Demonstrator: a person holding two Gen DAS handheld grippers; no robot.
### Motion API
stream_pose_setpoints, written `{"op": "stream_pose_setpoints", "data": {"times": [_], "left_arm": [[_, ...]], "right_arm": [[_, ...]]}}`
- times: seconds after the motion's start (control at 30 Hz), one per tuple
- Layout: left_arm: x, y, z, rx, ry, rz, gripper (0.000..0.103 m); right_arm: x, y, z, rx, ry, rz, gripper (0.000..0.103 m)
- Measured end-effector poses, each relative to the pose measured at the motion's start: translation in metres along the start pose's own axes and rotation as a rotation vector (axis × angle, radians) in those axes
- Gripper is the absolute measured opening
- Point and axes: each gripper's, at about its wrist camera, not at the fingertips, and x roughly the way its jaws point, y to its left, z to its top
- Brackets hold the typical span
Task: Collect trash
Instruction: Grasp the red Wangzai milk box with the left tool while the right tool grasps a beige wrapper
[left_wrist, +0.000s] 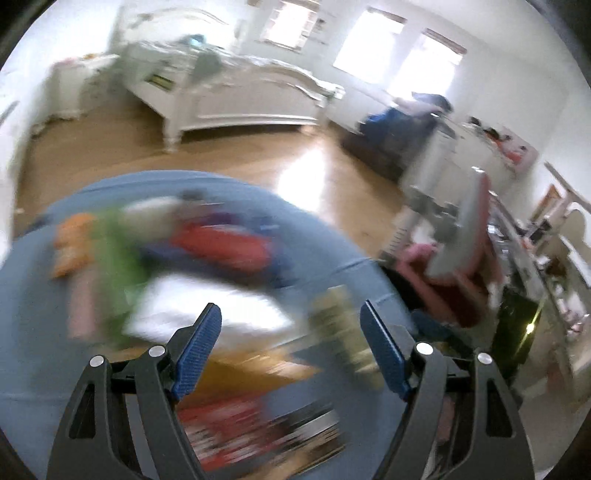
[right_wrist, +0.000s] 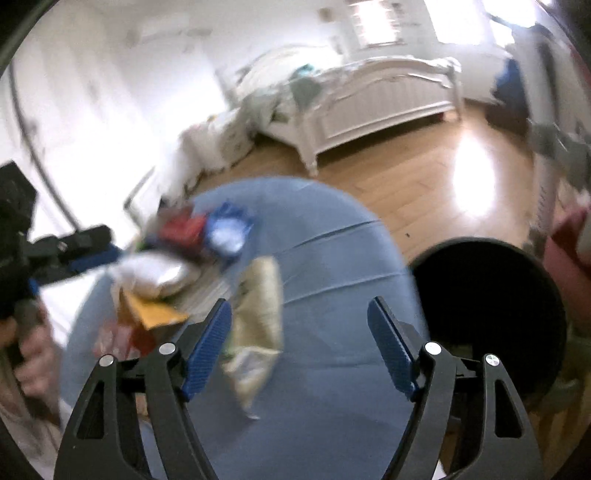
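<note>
A round table with a blue cloth (right_wrist: 332, 258) carries a pile of wrappers and bags, all blurred. My right gripper (right_wrist: 299, 325) is open above the cloth, with a pale green-and-cream snack bag (right_wrist: 258, 321) just inside its left finger. A black trash bin (right_wrist: 487, 314) stands to the right of the table. My left gripper (left_wrist: 290, 332) is open over the pile, above a white bag (left_wrist: 207, 310) and a yellow envelope (left_wrist: 251, 365); the same snack bag (left_wrist: 343, 328) lies near its right finger. The left gripper also shows at the left edge of the right wrist view (right_wrist: 92, 254).
A white bed (right_wrist: 369, 99) stands across the wooden floor (right_wrist: 424, 184). A grey chair with red clothes (left_wrist: 461, 254) and a cluttered desk (left_wrist: 546, 266) are to the right. A white nightstand (left_wrist: 77, 88) stands beside the bed. Red, blue and orange wrappers (left_wrist: 221, 243) lie on the table.
</note>
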Motion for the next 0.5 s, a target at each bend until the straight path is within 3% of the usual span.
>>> {"op": "stream_pose_setpoints", "data": {"times": [0.07,0.17,0.2,0.23,0.3,0.5], "left_arm": [[-0.018,0.021,-0.018,0.016,-0.001,0.039,0.077],[-0.030,0.040,-0.047,0.076,0.046,0.028,0.077],[-0.031,0.042,-0.055,0.105,0.061,0.031,0.077],[-0.032,0.044,-0.061,0.151,0.073,0.031,0.077],[-0.025,0.042,-0.071,0.229,0.086,0.018,0.077],[0.000,0.021,-0.083,0.471,0.101,0.010,0.078]], "right_arm": [[0.012,0.014,0.002,-0.020,0.035,0.002,0.076],[0.035,0.028,0.003,-0.043,0.116,-0.035,0.076],[0.044,0.033,0.002,-0.062,0.154,-0.057,0.071],[0.048,0.036,-0.003,-0.080,0.172,-0.070,0.059],[0.051,0.045,-0.002,-0.119,0.180,-0.093,0.045],[0.027,0.055,-0.005,-0.088,0.107,-0.048,0.044]]}}
